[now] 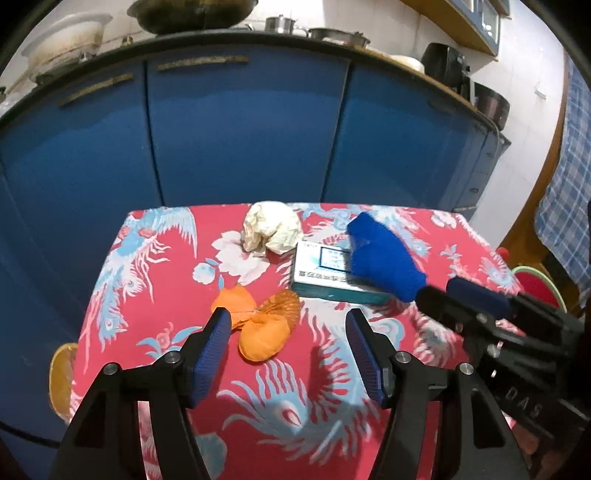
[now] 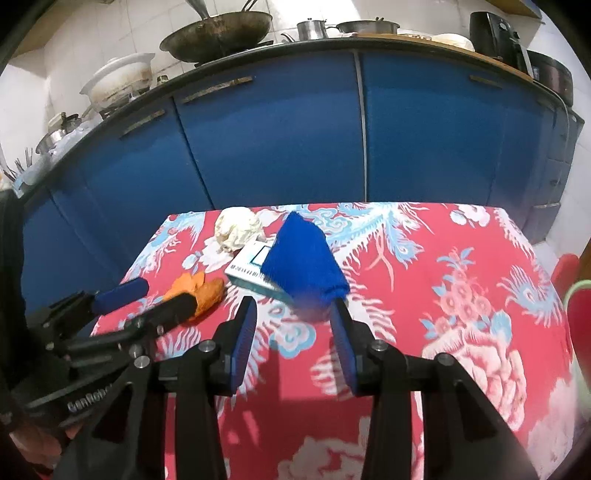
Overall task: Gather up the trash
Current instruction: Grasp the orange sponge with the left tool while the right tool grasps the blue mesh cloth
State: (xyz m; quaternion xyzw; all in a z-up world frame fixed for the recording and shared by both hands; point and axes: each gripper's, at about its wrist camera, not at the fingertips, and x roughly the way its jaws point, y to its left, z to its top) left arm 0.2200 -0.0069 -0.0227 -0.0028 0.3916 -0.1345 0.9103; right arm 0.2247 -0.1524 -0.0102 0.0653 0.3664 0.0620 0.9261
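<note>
Orange peel pieces (image 1: 264, 323) lie on the red patterned tablecloth (image 1: 155, 295), just ahead of my open left gripper (image 1: 286, 325), between its fingertips. A crumpled white paper ball (image 1: 271, 227) sits near the far edge. A small white and teal box (image 1: 328, 269) lies beside it. My right gripper (image 2: 291, 314) is open, with a blurred blue pad (image 2: 304, 258) of one finger (image 1: 384, 254) over the box (image 2: 251, 267). The peel (image 2: 201, 290) and paper ball (image 2: 238, 227) show in the right wrist view, the peel partly behind the left gripper (image 2: 144, 295).
Blue cabinet doors (image 1: 240, 133) stand close behind the table, with pots and a wok (image 2: 218, 35) on the counter. Another orange peel piece (image 1: 61, 376) hangs at the table's left edge. A red container with a green rim (image 1: 539, 284) sits at the right.
</note>
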